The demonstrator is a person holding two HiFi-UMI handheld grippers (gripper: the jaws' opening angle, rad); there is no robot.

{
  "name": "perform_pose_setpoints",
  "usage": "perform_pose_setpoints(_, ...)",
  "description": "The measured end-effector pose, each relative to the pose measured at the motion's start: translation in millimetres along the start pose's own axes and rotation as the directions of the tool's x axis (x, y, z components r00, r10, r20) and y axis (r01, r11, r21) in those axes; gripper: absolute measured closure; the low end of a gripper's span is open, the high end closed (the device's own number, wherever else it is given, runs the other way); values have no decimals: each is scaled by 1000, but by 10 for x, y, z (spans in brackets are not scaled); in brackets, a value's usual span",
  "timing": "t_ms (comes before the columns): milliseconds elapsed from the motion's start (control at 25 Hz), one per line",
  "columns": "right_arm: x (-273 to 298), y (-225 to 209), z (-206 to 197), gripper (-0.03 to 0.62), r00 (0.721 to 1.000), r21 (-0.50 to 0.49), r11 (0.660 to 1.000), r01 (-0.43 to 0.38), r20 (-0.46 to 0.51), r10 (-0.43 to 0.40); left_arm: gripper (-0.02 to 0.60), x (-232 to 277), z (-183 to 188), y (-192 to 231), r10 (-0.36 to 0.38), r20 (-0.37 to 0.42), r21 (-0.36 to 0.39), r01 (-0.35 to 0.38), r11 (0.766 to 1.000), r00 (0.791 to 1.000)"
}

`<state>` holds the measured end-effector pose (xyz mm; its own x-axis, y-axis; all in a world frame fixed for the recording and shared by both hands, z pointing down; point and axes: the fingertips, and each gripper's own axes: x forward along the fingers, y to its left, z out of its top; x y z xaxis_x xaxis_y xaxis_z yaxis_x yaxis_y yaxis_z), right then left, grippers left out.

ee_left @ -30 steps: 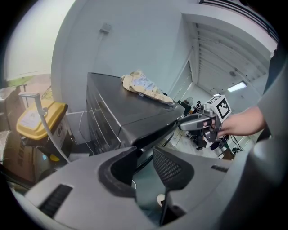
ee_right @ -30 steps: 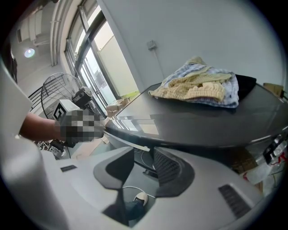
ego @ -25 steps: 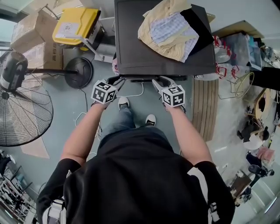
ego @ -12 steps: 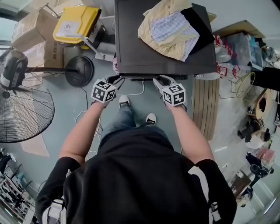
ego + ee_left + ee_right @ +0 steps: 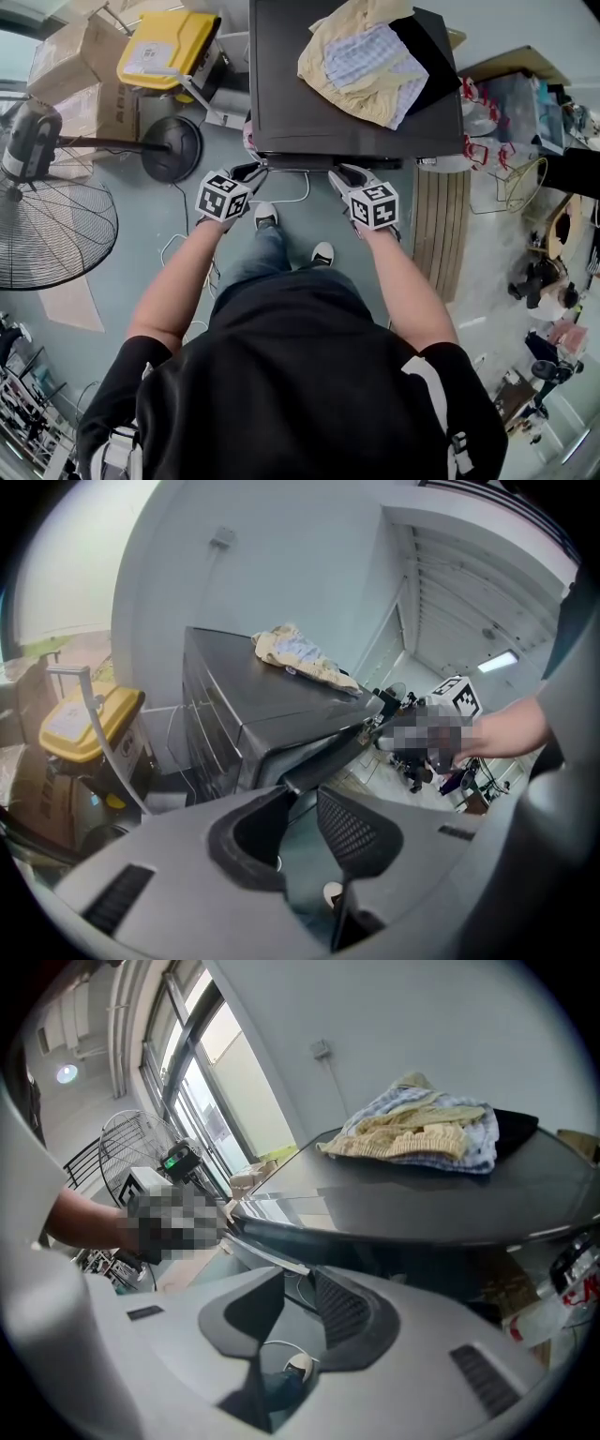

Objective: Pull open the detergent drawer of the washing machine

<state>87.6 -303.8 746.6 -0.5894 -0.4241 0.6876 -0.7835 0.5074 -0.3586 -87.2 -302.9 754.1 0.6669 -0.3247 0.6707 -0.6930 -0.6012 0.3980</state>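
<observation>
Overhead, one washing machine stands at 12 o'clock with one clothes pile on top. Two claws, left claw and right claw, meet its front lip; the detergent drawer is indistinguishable there.
Left gripper view: the jaws, just closing, pinch that lip.
Right gripper view: likewise.
</observation>
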Motion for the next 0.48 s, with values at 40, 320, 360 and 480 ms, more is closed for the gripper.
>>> perform_pose_setpoints(40,-12,5,-12,490,1000,0,1000,-1,0,1,479,-3,-13,-16,0,-1,0,0,1000,1000)
perform_pose_setpoints(320,-96,71,-165,490,1000,15,1000,-16,-8,16,479,-43,-146,-149,-2,-13,-16,2,1000,1000)
perform_pose_setpoints(360,-114,77,-191,490,1000,19,1000,-18,-7,18,479,-46,-167,-174,-3,-15,-18,3,1000,1000)
perform_pose_setpoints(480,-169,104,-252,489,1000,32,999,-24,-5,24,479,-66,-219,-242,-7,-16,-29,6,1000,1000)
